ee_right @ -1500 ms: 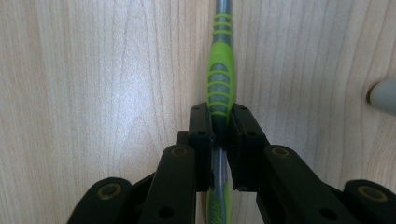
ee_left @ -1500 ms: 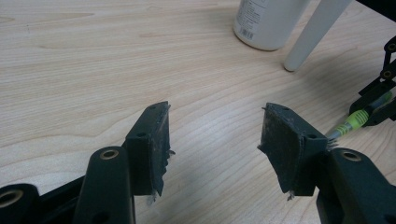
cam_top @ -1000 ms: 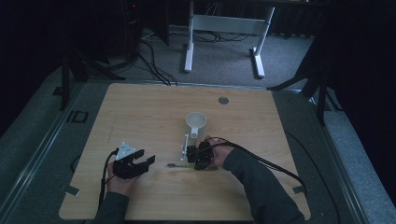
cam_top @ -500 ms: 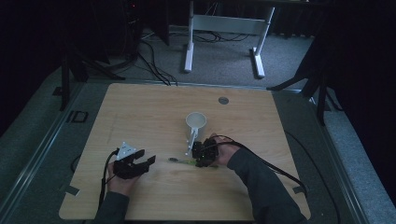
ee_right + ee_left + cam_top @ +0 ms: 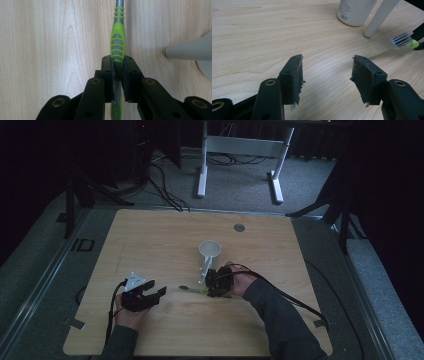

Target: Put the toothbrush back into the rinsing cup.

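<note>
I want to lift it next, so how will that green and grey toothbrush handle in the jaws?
The green and grey toothbrush looks slim and light, so probably easy to lift. The right gripper clamps its ribbed handle, which should resist slipping. Gripped toward one end, the long handle may pivot or flex slightly.

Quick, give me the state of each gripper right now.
Left gripper: open, nothing between its jaws, over bare table.
Right gripper: closed on the green toothbrush, gripping its handle.
</note>
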Available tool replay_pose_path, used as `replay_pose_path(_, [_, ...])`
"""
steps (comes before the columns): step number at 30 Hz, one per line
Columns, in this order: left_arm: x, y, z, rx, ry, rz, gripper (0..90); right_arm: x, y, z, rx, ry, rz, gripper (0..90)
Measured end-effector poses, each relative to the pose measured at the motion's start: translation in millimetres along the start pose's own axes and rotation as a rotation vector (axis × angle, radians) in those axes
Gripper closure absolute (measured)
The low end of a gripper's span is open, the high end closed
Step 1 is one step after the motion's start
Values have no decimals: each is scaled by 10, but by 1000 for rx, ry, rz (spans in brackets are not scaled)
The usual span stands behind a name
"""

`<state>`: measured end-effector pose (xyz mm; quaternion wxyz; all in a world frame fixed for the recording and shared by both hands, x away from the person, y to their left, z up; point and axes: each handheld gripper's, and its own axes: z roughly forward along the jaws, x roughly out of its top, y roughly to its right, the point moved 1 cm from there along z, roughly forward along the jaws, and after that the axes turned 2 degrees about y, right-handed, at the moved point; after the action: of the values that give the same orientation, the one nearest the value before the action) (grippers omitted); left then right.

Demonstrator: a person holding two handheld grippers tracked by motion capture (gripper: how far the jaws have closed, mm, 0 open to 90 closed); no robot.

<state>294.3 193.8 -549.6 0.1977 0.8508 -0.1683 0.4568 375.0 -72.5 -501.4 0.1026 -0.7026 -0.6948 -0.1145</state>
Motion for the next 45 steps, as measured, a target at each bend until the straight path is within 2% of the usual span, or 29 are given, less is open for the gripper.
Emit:
replay_pose_path(14, [-1, 1, 4, -2, -2, 1, 430, 17, 14, -71, -14, 65, 23, 804])
replay_pose_path(30, [0, -2, 1, -1, -1, 2, 430, 24, 52, -221, -15, 175, 49, 805])
replay_pose_path(45, [1, -2, -2, -2, 0, 2, 430, 25, 67, -269, -26, 212, 56, 804])
